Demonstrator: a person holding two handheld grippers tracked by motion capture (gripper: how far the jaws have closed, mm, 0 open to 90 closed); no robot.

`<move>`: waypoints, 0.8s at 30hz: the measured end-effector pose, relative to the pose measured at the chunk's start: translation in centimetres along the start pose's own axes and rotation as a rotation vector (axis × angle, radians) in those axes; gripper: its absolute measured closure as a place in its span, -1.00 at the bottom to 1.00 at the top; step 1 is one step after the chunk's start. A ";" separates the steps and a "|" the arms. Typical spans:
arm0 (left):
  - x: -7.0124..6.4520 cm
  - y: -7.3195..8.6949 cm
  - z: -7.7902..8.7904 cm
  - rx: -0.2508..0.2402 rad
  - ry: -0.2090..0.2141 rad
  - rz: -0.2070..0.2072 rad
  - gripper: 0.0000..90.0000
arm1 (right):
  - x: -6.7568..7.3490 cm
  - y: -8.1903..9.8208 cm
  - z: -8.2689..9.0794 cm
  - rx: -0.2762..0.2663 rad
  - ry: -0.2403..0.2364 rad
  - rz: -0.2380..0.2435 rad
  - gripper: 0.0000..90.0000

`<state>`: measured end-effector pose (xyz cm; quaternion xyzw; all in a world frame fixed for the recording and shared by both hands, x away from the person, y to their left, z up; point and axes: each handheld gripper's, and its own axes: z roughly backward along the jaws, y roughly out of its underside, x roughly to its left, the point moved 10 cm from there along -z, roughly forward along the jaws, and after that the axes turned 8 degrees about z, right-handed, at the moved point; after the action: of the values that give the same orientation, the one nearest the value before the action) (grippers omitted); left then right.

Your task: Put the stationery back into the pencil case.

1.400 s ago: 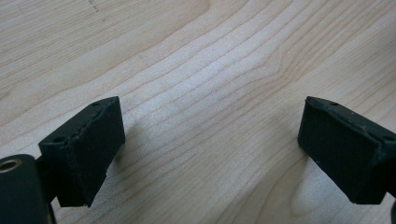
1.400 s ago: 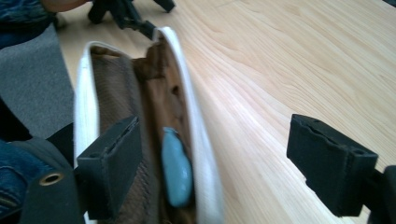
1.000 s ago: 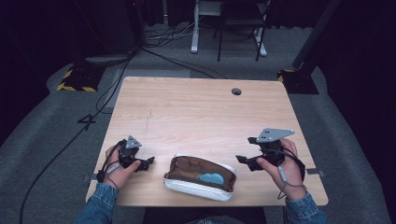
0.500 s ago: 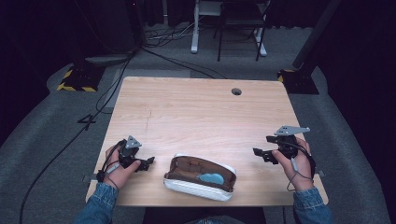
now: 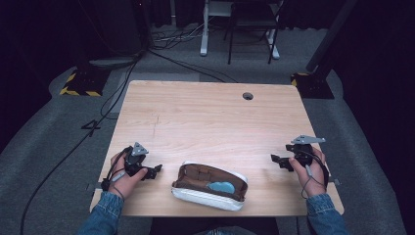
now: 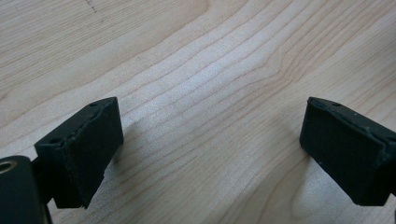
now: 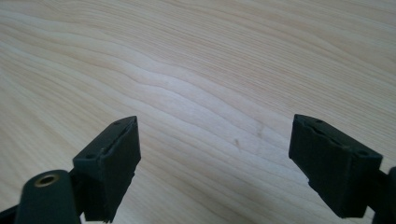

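A white pouch [image 5: 209,188] with a brown lining lies open near the table's front edge, and a light blue item [image 5: 221,186] rests inside it. My left gripper [image 5: 155,171] sits low over the wood just left of the pouch, open, jaws pointing toward it. In the left gripper view its black pads [image 6: 81,154] stand wide apart over bare wood. My right gripper [image 5: 275,161] rests near the table's right edge, well to the right of the pouch. It is open too, and its pads [image 7: 109,165] have nothing between them.
The wooden table [image 5: 205,122] has a small round cable hole [image 5: 247,96] at the back right. Beyond the table, cables [image 5: 161,49] run over the grey floor, and a yellow-black striped base [image 5: 78,84] and a white desk frame [image 5: 215,29] stand there.
My right gripper has moved away from the pouch to the right, toward the table's edge. The left gripper and the pouch have stayed where they were.
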<state>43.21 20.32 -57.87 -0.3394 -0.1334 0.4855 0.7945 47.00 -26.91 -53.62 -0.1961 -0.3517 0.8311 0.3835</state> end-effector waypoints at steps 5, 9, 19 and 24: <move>0.0 0.0 0.0 0.001 0.000 0.000 -0.86 | -0.9 1.1 -0.7 0.002 0.035 0.012 -0.61; 0.0 0.0 0.0 0.002 0.000 -0.006 -0.86 | -1.4 1.8 -1.1 0.009 0.055 0.009 -0.62; 0.0 0.0 0.0 0.005 0.003 -0.010 -0.87 | -1.8 2.9 -1.8 0.034 0.084 0.024 -0.62; 0.0 -0.1 -0.1 0.001 0.001 -0.007 -0.87 | -1.7 3.0 -2.0 0.040 0.087 0.018 -0.65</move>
<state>43.30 20.28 -57.88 -0.3388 -0.1338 0.4828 0.7964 47.71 -28.74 -57.05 -0.2275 -0.3164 0.8321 0.3947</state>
